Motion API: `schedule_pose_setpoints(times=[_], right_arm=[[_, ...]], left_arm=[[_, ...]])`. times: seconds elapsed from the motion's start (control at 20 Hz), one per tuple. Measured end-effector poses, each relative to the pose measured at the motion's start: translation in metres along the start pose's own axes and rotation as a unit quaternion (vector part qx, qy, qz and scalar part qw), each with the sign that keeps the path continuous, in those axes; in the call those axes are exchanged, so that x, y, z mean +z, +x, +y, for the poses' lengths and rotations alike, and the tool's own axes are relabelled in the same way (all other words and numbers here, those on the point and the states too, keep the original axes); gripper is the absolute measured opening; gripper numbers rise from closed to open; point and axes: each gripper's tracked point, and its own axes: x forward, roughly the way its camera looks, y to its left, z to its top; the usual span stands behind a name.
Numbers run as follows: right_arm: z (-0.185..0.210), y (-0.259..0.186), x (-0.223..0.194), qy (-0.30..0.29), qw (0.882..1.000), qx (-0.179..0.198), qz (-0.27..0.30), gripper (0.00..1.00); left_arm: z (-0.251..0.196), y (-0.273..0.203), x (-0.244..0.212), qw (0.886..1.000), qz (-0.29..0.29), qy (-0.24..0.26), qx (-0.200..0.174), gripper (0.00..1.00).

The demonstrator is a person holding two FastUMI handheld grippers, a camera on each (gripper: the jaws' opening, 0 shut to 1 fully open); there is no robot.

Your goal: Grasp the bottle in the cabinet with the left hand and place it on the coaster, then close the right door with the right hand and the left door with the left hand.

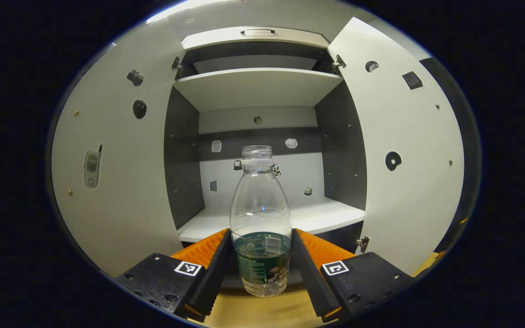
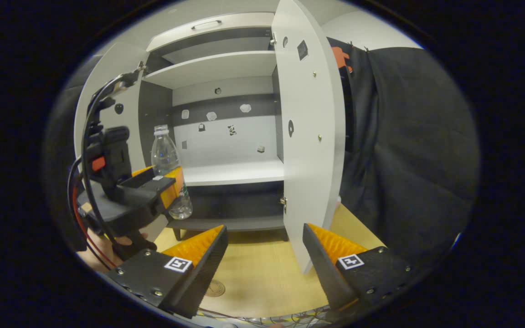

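- The left tool [image 1: 261, 255] is squeezed tight on the bottle [image 1: 260, 214], holding it in the air, out in front of the cabinet [image 1: 253, 91].
- The right tool [image 2: 262, 246] is wide open and holds nothing.
- Grabbing looks done. Left to do: set the bottle on the coaster [image 2: 215, 288] on the tabletop [image 2: 262, 269], then shut both doors.
- The coaster is partly hidden.
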Motion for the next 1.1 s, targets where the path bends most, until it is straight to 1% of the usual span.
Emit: schedule_pose_setpoints(times=[0.05, 0.1, 0.15, 0.25, 0.35, 0.5, 0.55, 0.6, 0.65, 0.8, 0.85, 0.9, 0.95, 1.0, 1.05, 1.1], right_arm=[[-0.003, -0.002, -0.003, 0.001, 1.000, 0.000, 0.004, 1.00], [-0.006, -0.003, -0.008, 0.002, 1.000, -0.002, 0.008, 0.98], [-0.009, -0.004, -0.011, 0.003, 1.000, -0.003, 0.014, 1.00], [-0.014, -0.005, -0.021, 0.005, 1.000, -0.006, 0.025, 1.00], [-0.018, -0.006, -0.034, 0.004, 0.999, -0.008, 0.040, 1.00], [-0.020, -0.006, -0.055, 0.010, 0.997, -0.008, 0.070, 1.00], [-0.019, -0.007, -0.057, 0.011, 0.997, -0.007, 0.074, 0.98], [-0.021, -0.009, -0.059, 0.007, 0.997, -0.007, 0.077, 1.00], [-0.022, -0.009, -0.061, 0.002, 0.997, -0.008, 0.080, 1.00], [-0.026, -0.009, -0.072, -0.001, 0.996, -0.009, 0.091, 1.00], [-0.026, -0.009, -0.077, 0.001, 0.995, -0.007, 0.098, 0.98], [-0.025, -0.010, -0.081, 0.003, 0.995, -0.006, 0.103, 1.00], [-0.025, -0.009, -0.084, 0.003, 0.994, -0.005, 0.108, 0.98], [-0.026, -0.010, -0.088, 0.001, 0.994, -0.004, 0.111, 1.00], [-0.025, -0.010, -0.090, 0.000, 0.993, -0.004, 0.115, 1.00], [-0.025, -0.012, -0.093, -0.001, 0.993, -0.003, 0.118, 0.98]], left_arm=[[0.000, -0.007, -0.015, 1.000, 0.009, -0.002, 0.001, 0.81], [-0.002, -0.013, -0.030, 1.000, 0.022, -0.003, 0.000, 0.81], [-0.004, -0.022, -0.048, 0.999, 0.036, -0.003, 0.003, 0.81], [-0.005, -0.033, -0.078, 0.999, 0.050, -0.002, 0.008, 0.82], [-0.012, -0.046, -0.113, 0.997, 0.070, -0.012, 0.005, 0.81], [-0.021, -0.060, -0.171, 0.993, 0.112, -0.019, -0.001, 0.82], [-0.025, -0.066, -0.188, 0.992, 0.127, -0.023, -0.002, 0.82], [-0.026, -0.071, -0.203, 0.990, 0.138, -0.025, -0.002, 0.82], [-0.029, -0.077, -0.215, 0.989, 0.148, -0.030, -0.001, 0.82], [-0.035, -0.082, -0.239, 0.987, 0.157, -0.016, -0.007, 0.82], [-0.037, -0.083, -0.243, 0.988, 0.156, -0.011, -0.009, 0.82], [-0.037, -0.080, -0.244, 0.988, 0.151, -0.009, -0.011, 0.82], [-0.038, -0.080, -0.249, 0.988, 0.153, -0.010, -0.012, 0.82], [-0.040, -0.078, -0.254, 0.987, 0.158, -0.011, -0.012, 0.82], [-0.039, -0.079, -0.259, 0.987, 0.162, -0.010, -0.011, 0.82], [-0.039, -0.078, -0.263, 0.986, 0.165, -0.009, -0.011, 0.82]])
